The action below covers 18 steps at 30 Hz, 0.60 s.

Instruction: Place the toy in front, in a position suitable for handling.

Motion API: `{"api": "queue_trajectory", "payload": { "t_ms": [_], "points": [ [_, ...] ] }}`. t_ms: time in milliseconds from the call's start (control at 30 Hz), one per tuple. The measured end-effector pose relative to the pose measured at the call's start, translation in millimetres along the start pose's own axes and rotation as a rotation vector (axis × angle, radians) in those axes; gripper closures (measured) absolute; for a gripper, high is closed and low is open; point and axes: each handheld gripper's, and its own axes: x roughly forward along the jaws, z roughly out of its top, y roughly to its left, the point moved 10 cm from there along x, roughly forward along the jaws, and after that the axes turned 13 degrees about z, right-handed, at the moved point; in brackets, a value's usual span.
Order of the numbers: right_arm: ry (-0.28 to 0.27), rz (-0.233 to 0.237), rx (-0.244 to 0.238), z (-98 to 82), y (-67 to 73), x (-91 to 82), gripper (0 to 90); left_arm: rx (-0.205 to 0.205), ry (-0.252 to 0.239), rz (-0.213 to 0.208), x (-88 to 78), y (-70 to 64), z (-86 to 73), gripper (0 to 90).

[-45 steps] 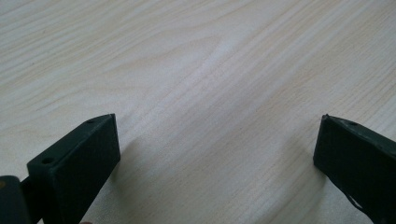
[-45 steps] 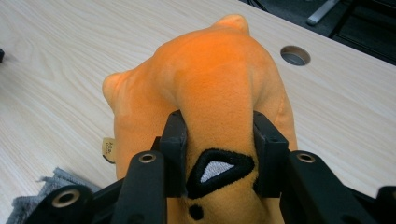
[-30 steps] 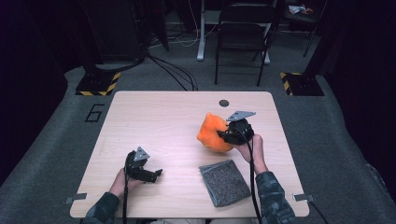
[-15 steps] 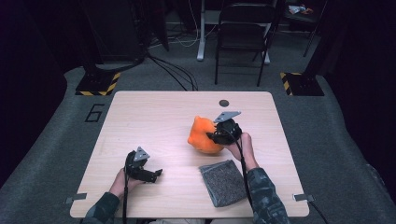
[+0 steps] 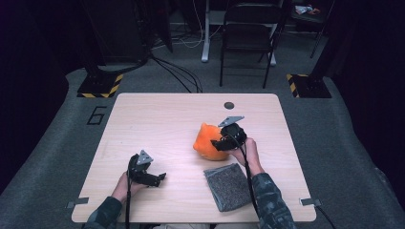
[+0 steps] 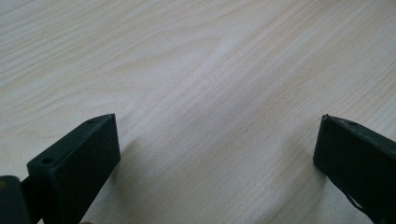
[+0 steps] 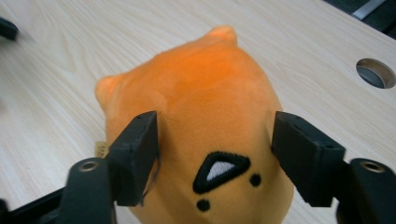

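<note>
- Lower left of the high view: the left gripper point(image 5: 152, 177) is resting on the bench point(image 5: 157, 119); in its own view its fingers point(image 6: 77, 163) are standing wide apart over bare wood, holding nothing.
- Lower centre: a grey speckled pad point(image 5: 229, 186) is lying flat near the front edge.
- Centre: the orange plush toy point(image 5: 210, 140) is sitting on the bench. The right gripper point(image 5: 224, 143) is straddling it; its fingers point(image 7: 135, 154) have just been opening and are flanking the toy's sides without squeezing.
- Step in hand, as judged: releasing the plush. The next move is calling for a clean backward withdrawal, so as not to drag the toy.
- Writing: a small tag point(image 7: 100, 149) at the plush's side is unreadable; farther off, upper left, a "6" point(image 5: 97, 115) is marking the floor.
</note>
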Motion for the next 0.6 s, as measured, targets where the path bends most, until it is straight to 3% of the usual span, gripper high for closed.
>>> {"api": "queue_trajectory", "payload": {
  "t_ms": [167,600],
  "points": [
    [-0.018,-0.008,0.039,-3.9,0.0,-18.1,18.9,-0.001,0.000,0.000,0.0,-0.1,0.0,0.0],
    [-0.024,-0.028,0.091,-43.0,9.3,-63.1,13.8,0.000,0.000,0.000,0.0,-0.1,0.0,0.0]
  ]
}}
